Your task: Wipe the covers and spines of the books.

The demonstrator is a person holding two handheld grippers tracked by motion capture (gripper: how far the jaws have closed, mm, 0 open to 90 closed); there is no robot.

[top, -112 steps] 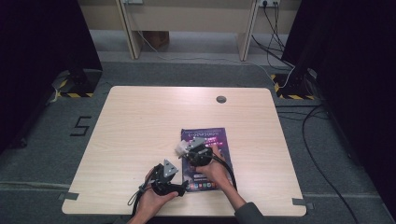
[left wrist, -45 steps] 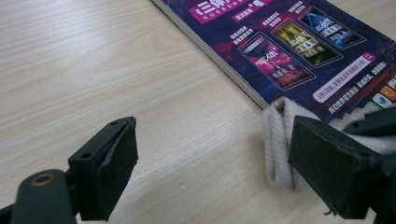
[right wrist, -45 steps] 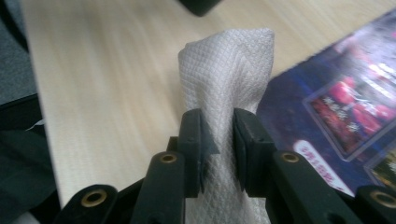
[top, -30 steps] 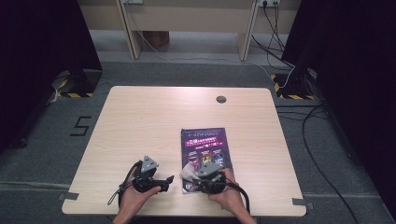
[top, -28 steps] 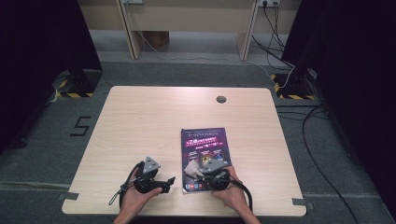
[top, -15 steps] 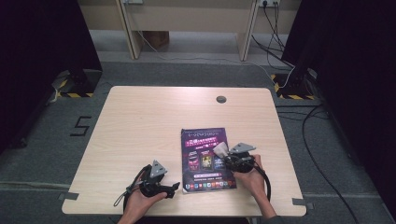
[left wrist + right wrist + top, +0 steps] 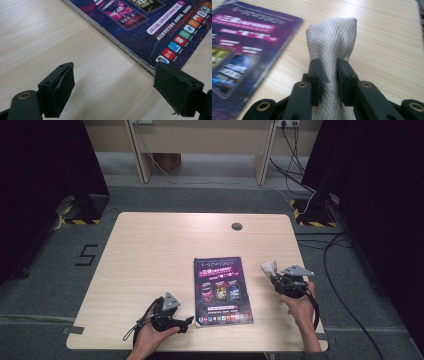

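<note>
Right gripper view: white cloth point(image 7: 332, 47) pinched between hand-held gripper point(image 7: 328, 75) jaws.

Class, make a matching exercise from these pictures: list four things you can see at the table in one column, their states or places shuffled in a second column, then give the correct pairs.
Things
1. left gripper
2. right gripper
3. magazine
4. cloth

States
A. lies flat on the table
B. jaws open, holding nothing
C. white, pinched between two jaws
D. jaws closed on something

Pairs: 1-B, 2-D, 3-A, 4-C
</note>
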